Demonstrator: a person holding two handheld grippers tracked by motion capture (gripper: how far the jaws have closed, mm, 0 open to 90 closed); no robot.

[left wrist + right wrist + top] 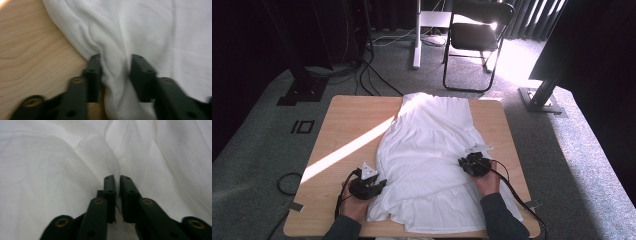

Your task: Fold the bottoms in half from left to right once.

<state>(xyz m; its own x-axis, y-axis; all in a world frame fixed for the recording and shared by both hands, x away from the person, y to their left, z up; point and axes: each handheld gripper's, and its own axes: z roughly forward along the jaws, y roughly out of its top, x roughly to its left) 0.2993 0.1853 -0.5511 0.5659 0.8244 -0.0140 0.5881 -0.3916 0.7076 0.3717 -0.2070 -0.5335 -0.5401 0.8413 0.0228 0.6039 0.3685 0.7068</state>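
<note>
Pinching a thin ridge of cloth, my right gripper (pixel 115 178) has its jaws almost pressed together, with just the raised fold of the white, soft cotton dress (pixel 62 170) caught between them; I hold so little so that one layer lifts without dragging the whole garment. My left gripper (pixel 115 58) sits at the dress's left edge, its jaws standing wider, and a thick bunched roll of the same fabric fills the gap and touches both pads, so I judge it gripped there too. From above, the left gripper (pixel 368 186) works the near-left hem and the right gripper (pixel 473 165) rests on the right side of the skirt, well apart, which should let me spread or fold evenly. The dress (pixel 432 150) lies flat along the middle of the light wooden table (pixel 347 125), hem towards me.
</note>
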